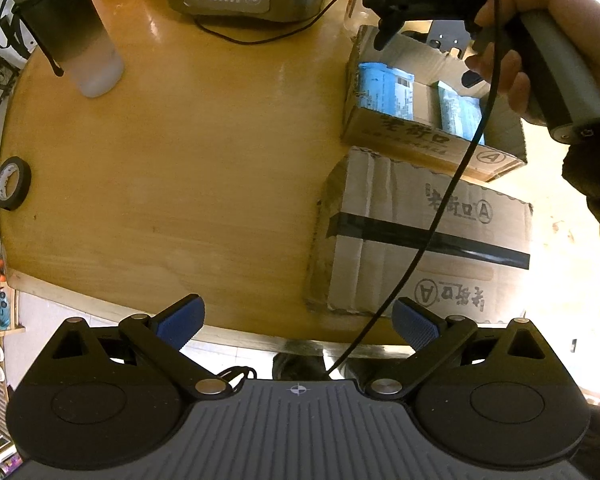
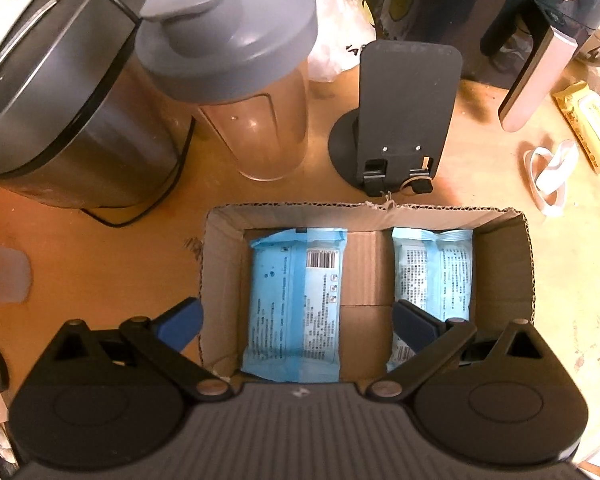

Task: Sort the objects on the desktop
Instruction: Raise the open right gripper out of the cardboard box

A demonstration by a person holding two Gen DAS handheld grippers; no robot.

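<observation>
An open cardboard box (image 2: 220, 264) sits on the wooden table and holds two blue wipe packs, one on the left (image 2: 296, 304) and one on the right (image 2: 436, 272). My right gripper (image 2: 298, 326) hovers open and empty above the box's near side. In the left wrist view the same box (image 1: 416, 140) lies at the right, with the right gripper (image 1: 388, 28) held above it. My left gripper (image 1: 298, 322) is open and empty over the table's near edge. A black tape roll (image 1: 12, 182) lies at the table's left edge.
A closed taped cardboard box (image 1: 424, 236) lies in front of the open one. A grey-lidded shaker bottle (image 2: 240, 72), a steel cooker (image 2: 60, 92), a black phone stand (image 2: 404, 120) and an air fryer (image 2: 540, 4) stand behind the box. A yellow pack (image 2: 592, 124) lies at the right.
</observation>
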